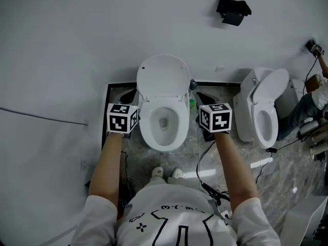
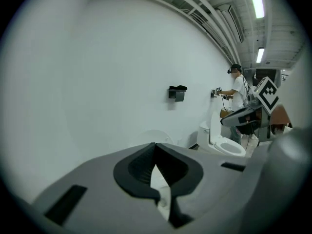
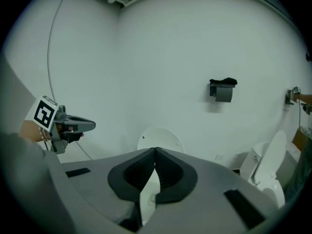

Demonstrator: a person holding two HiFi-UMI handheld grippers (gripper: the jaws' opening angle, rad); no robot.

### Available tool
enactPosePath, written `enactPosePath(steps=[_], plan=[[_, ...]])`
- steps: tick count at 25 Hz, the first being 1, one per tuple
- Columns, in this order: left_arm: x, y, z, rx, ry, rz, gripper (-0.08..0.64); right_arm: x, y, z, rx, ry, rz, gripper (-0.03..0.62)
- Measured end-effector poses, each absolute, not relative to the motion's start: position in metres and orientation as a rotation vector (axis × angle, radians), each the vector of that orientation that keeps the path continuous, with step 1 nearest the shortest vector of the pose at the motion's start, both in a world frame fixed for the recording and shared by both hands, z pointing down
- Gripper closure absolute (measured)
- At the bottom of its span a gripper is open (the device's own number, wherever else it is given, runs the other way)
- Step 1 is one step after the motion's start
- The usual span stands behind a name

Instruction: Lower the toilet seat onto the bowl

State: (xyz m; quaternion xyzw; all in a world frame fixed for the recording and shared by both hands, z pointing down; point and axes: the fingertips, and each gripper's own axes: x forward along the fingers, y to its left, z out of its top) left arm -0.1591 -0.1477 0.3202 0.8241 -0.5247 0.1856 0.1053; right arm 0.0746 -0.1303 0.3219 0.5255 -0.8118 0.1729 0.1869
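Observation:
The white toilet stands in the middle of the head view, its bowl (image 1: 163, 124) open toward me. Its round lid (image 1: 163, 76), also in the right gripper view (image 3: 160, 138), stands upright against the wall; I cannot tell the seat apart from it. My left gripper (image 1: 129, 94) hovers left of the bowl with jaws shut and nothing between them (image 2: 155, 145). My right gripper (image 1: 205, 97) hovers right of the bowl, level with the left one, also shut and holding nothing (image 3: 155, 150). Neither gripper touches the toilet.
A second toilet (image 1: 261, 111) with its lid up stands to the right, and a person (image 1: 318, 96) works beyond it. A black holder (image 1: 233, 10) hangs on the white wall. Cables (image 1: 205, 163) trail over the marble floor by my feet.

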Motion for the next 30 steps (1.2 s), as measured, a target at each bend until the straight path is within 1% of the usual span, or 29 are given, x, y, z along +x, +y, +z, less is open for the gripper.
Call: enactPosePath(steps=[7,13,20,26,30], plan=[[-0.162,-0.145,0.259,2.475,-1.647,0.342,0.551,0.082,-0.132,0.259,1.591,-2.388,0.416,0.566],[-0.162,-0.143,0.21,2.522,-1.717,0.172,0.551,0.074,-0.124,0.205,1.616,-2.46,0.18,0.566],[-0.161,-0.131,0.158,2.608,-1.805,0.083,0.551,0.067,-0.107,0.161,1.644,-2.506,-0.04,0.566],[-0.162,-0.115,0.125,2.709,-1.894,0.077,0.551,0.064,-0.092,0.135,1.706,-2.592,-0.044,0.566],[-0.161,-0.108,0.105,2.731,-1.949,0.028,0.551,0.065,-0.084,0.114,1.736,-2.599,-0.142,0.566]])
